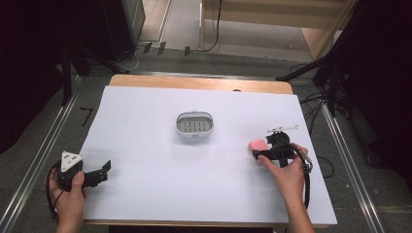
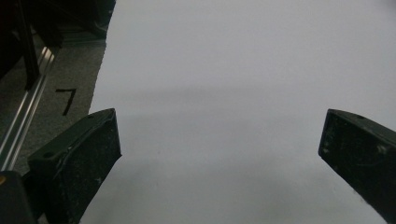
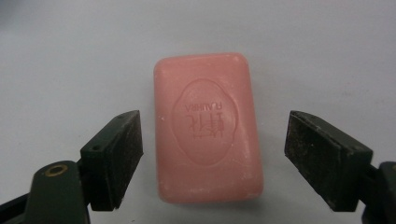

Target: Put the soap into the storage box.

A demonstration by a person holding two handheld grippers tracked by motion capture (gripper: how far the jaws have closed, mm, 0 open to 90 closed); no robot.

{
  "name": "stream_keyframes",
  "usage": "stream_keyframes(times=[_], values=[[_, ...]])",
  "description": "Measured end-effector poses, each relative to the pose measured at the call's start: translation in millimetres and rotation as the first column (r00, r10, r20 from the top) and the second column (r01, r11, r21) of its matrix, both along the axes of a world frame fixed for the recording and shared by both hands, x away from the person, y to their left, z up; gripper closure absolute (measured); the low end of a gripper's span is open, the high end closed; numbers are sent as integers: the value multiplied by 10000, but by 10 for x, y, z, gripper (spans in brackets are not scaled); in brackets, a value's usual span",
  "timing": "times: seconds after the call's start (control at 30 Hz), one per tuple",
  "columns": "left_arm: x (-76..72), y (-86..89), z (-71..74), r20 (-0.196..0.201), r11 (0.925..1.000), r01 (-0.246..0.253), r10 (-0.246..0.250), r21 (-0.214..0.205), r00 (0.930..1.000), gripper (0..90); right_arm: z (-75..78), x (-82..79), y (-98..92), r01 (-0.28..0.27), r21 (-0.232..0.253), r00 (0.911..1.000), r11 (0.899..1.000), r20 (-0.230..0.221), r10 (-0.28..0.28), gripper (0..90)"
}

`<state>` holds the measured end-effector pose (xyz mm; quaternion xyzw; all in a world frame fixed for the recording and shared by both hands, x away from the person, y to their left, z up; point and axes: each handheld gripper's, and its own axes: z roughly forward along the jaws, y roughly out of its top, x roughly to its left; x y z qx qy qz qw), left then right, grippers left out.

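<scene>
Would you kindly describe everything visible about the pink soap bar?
The pink soap bar is a rounded rectangle with a matte, slightly chalky surface and an oval embossed stamp of lettering on its top face. It looks whole and dry and lies flat on the white table cover, right of the soap dish. The right hand-held gripper straddles it, jaws open on either side, not touching.

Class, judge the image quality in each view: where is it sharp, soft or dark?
High view: dark flanks, slightly soft. Right gripper view: pink rectangular soap bar sharp, its embossed lettering legible. Left gripper view: dim, a soft shadow band across the white paper-covered table.
</scene>
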<state>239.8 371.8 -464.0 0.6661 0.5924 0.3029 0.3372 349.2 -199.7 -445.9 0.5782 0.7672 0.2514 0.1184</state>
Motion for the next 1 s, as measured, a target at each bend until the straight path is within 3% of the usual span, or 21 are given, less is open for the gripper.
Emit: stream_keyframes(times=[0.17, 0.43, 0.5, 0.53, 0.9, 1.0], values=[[1, 2, 0, -7, 10000, 2, -2, -10, 10000, 0, -62, 31, 20, 236, -183, 9996, 9996, -180, -239, 230], [-5, 4, 3, 23, 10000, 8, -8, -33, 10000, 0, -162, 42, 105, 46, -824, 9993, 9966, -367, -77, 290], [-6, 5, 3, 48, 10000, 17, -16, -39, 10000, 0, -160, 42, 112, 61, -784, 9994, 9969, -336, -88, 305], [-5, 6, 1, 71, 10000, 26, -25, -77, 10000, 0, -150, 41, 115, -78, -707, 9996, 9975, -271, 59, 384], [-4, 4, 2, 29, 10000, 37, -37, -53, 10000, 0, -135, 32, 81, -276, -774, 9996, 9966, 27, 279, 387], [0, 3, 0, 3, 10000, 45, -45, -35, 10000, 0, -94, 29, 84, -624, -630, 9979, 9961, 143, 634, 387]])
